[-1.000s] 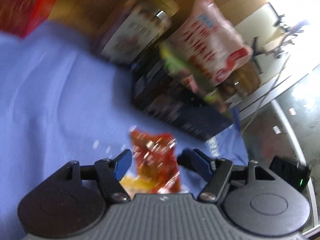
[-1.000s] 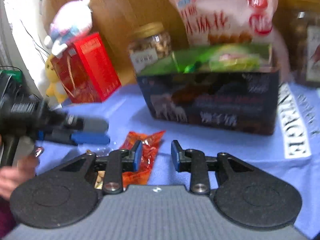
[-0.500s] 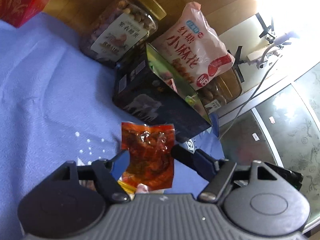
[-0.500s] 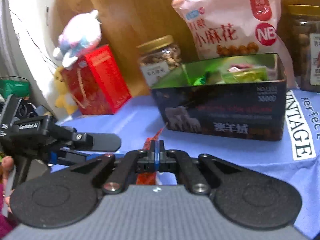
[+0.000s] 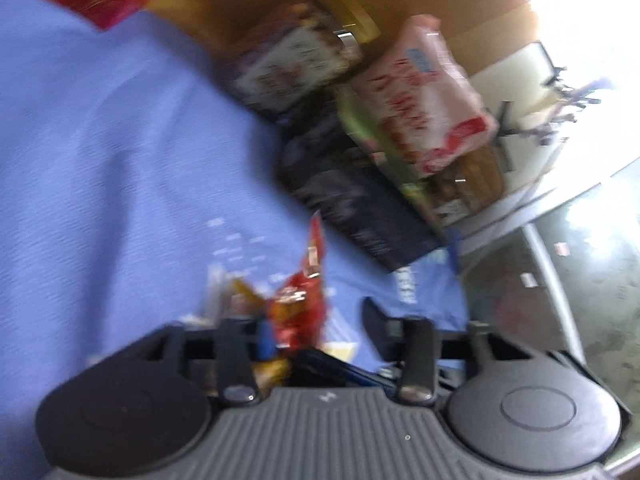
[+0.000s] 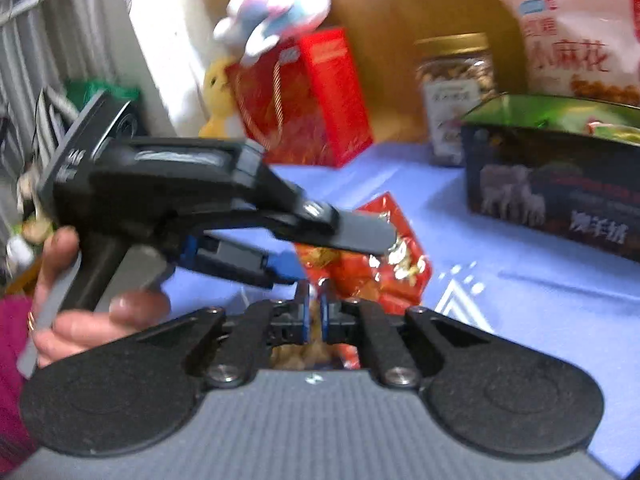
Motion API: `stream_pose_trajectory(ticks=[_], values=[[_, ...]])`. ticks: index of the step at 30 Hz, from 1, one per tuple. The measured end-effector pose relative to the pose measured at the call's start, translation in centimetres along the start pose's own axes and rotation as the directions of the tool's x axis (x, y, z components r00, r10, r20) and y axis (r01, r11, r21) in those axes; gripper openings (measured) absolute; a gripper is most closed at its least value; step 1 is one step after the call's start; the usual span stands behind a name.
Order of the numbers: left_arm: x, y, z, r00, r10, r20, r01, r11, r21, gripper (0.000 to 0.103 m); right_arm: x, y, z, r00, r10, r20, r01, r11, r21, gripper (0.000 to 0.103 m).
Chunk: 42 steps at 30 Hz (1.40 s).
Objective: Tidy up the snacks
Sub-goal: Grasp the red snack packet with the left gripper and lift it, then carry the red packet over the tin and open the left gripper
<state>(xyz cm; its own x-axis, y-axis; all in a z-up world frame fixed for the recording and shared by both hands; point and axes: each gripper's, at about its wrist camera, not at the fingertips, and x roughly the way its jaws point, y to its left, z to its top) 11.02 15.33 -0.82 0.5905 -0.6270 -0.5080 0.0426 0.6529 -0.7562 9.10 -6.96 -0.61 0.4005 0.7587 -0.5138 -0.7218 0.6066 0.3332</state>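
A red snack packet [image 6: 376, 256] is lifted above the blue cloth, and my right gripper [image 6: 314, 308] is shut on its near edge. In the left wrist view the same packet [image 5: 304, 300] stands on edge between the open fingers of my left gripper [image 5: 320, 332], close to the left finger; that view is blurred. The left gripper also shows in the right wrist view [image 6: 320, 240], beside the packet with its fingers around it. A dark open tin [image 6: 560, 176] with green-wrapped snacks inside stands at the back right.
A pink snack bag [image 6: 576, 36] and a nut jar [image 6: 452, 92] stand behind the tin. A red gift box [image 6: 308, 100] with plush toys sits back left. The blue cloth [image 5: 120, 160] covers the table. The table's edge and the floor [image 5: 580, 280] lie to the right.
My right gripper closed on the red packet and lifted it off the cloth. The packet turned on edge. My left gripper moved in beside it and stayed open.
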Motion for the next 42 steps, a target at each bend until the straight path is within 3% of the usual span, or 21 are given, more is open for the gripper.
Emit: stream_pose_trajectory(ticks=[3, 7, 9, 12, 15, 19, 24, 29, 32, 33, 35, 37, 39, 42], values=[[0.0, 0.9, 0.2, 1.0, -0.016, -0.002, 0.016, 0.999, -0.039, 0.02, -1.0, -0.5, 0.2, 0.999, -0.016, 0.033, 0.016, 1.0, 0.005, 0.015], [0.1, 0.8, 0.2, 1.0, -0.018, 0.006, 0.018, 0.999, -0.035, 0.019, -2.5, -2.6, -0.7, 0.991, -0.11, 0.076, 0.106, 0.993, 0.054, 0.046], [-0.1, 1.0, 0.3, 0.997, -0.07, 0.012, 0.07, 0.996, -0.06, 0.017, -2.2, -3.5, -1.0, 0.989, -0.14, 0.046, 0.137, 0.987, 0.08, 0.049], [-0.3, 0.9, 0.4, 0.991, -0.134, 0.02, 0.136, 0.987, -0.087, 0.017, -1.3, -4.3, -1.2, 0.996, -0.089, -0.008, 0.089, 0.987, 0.13, 0.061], [-0.2, 0.3, 0.6, 0.99, -0.136, 0.026, 0.137, 0.988, -0.074, 0.017, -1.1, -4.3, -1.2, 0.998, -0.055, -0.015, 0.057, 0.988, 0.141, 0.06], [0.5, -0.3, 0.8, 0.985, -0.171, 0.005, 0.171, 0.982, -0.077, 0.017, -1.5, -4.7, -1.1, 1.0, -0.021, 0.005, 0.02, 0.982, 0.189, 0.03], [1.8, -3.5, 2.8, 0.981, -0.196, -0.015, 0.196, 0.981, 0.001, 0.017, -3.6, -5.3, -0.1, 0.991, -0.084, 0.102, 0.06, 0.973, 0.223, 0.028], [4.2, -8.2, 7.2, 0.976, -0.214, -0.025, 0.216, 0.968, 0.125, 0.018, -5.4, -7.2, 3.7, 0.962, -0.188, 0.2, 0.14, 0.963, 0.231, 0.028], [5.9, -10.3, 9.9, 0.986, -0.167, 0.019, 0.161, 0.97, 0.185, 0.022, -5.1, -8.6, 6.1, 0.938, -0.257, 0.234, 0.211, 0.956, 0.203, 0.029], [6.7, -10.8, 10.7, 0.991, -0.129, 0.043, 0.117, 0.971, 0.209, 0.028, -4.5, -9.0, 6.6, 0.928, -0.292, 0.233, 0.254, 0.95, 0.182, 0.033], [8.4, -11.2, 11.5, 0.996, 0.006, 0.091, -0.028, 0.97, 0.24, 0.032, -3.3, -9.8, 6.7, 0.902, -0.37, 0.224, 0.347, 0.928, 0.135, 0.044], [10.2, -11.3, 11.4, 0.983, 0.139, 0.118, -0.167, 0.945, 0.282, 0.032, -2.8, -10.0, 5.9, 0.862, -0.452, 0.227, 0.435, 0.892, 0.125, 0.046], [11.2, -11.2, 10.6, 0.97, 0.208, 0.123, -0.237, 0.918, 0.319, 0.033, -3.7, -10.2, 4.8, 0.859, -0.441, 0.261, 0.41, 0.897, 0.164, 0.046], [10.6, -10.7, 9.1, 0.976, 0.182, 0.117, -0.212, 0.915, 0.342, 0.033, -5.4, -10.0, 3.8, 0.852, -0.434, 0.294, 0.386, 0.899, 0.209, 0.046]])
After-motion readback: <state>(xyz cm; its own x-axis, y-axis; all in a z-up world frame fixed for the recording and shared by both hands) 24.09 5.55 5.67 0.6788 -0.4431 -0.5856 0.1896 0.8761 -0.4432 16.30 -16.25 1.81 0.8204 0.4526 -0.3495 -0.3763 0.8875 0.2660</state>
